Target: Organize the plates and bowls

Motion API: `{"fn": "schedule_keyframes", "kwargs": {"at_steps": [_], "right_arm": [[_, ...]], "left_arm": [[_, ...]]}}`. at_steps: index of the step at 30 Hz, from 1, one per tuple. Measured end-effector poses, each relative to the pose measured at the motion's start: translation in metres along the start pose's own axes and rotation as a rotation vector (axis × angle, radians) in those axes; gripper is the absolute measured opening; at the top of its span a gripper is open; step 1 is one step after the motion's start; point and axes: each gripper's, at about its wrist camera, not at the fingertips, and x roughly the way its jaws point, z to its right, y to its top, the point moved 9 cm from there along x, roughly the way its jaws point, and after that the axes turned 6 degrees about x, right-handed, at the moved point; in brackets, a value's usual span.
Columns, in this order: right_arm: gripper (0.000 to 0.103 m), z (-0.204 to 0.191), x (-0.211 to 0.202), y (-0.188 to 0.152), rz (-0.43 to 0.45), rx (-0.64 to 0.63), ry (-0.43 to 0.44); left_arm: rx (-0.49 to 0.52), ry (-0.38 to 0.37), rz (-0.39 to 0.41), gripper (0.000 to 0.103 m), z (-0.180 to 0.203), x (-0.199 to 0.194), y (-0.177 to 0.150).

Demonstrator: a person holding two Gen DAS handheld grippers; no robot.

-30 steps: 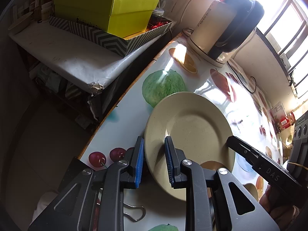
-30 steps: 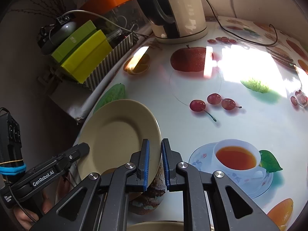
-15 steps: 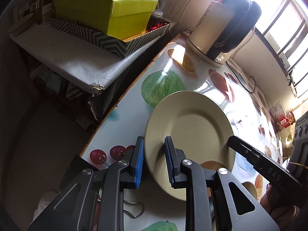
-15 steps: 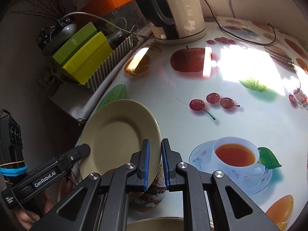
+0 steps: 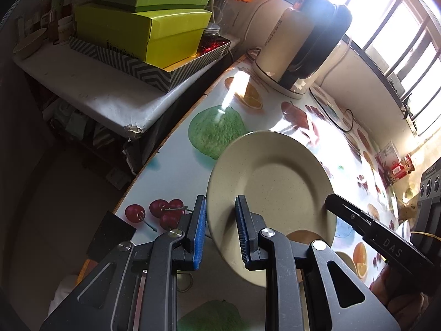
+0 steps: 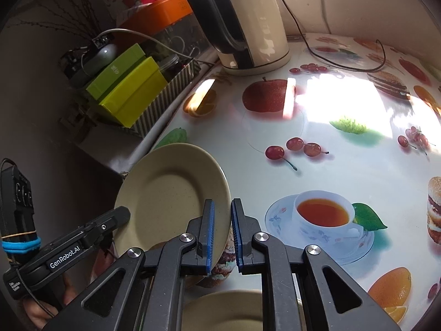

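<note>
Left wrist view puts the fruit-print table (image 5: 176, 165) under you, running from the near left edge away toward the window at far right. On its far end stands the cream electric kettle (image 5: 292, 52); to the left, off the table, a side shelf (image 5: 91, 93) carries a striped tray with stacked yellow-green boxes (image 5: 140, 35).

The beige plate (image 5: 275, 193) is tilted up off the table over the near left corner, held between both of your grippers. Your left gripper (image 5: 219, 231) straddles the plate's near left rim, one blue pad under it and one over it; the pads look a little wider apart than the rim, so you cannot tell whether they are truly clamped. The tip of the other gripper shows at the plate's right edge.

In the right wrist view, your right gripper (image 6: 222, 231) has its blue pads drawn nearly together on the right rim of the plate (image 6: 171, 193), gripping it. A second beige plate (image 6: 226, 311) lies flat on the table, partly hidden beneath this gripper at the near edge. A printed teacup (image 6: 322, 212) sits just right of the pads.
</note>
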Motion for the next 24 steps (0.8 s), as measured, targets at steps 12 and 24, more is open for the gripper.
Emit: {"fn": "schedule_keyframes", "kwargs": {"at_steps": [12, 24], "right_arm": [[0.013, 0.007, -0.041, -0.013, 0.048, 0.013, 0.003], [0.013, 0.025, -0.075, -0.036, 0.072, 0.03, -0.017]], "left_arm": [[0.036, -0.028, 0.023, 0.022, 0.024, -0.024, -0.011], [0.072, -0.054, 0.02, 0.022, 0.05, -0.037, -0.036]]}}
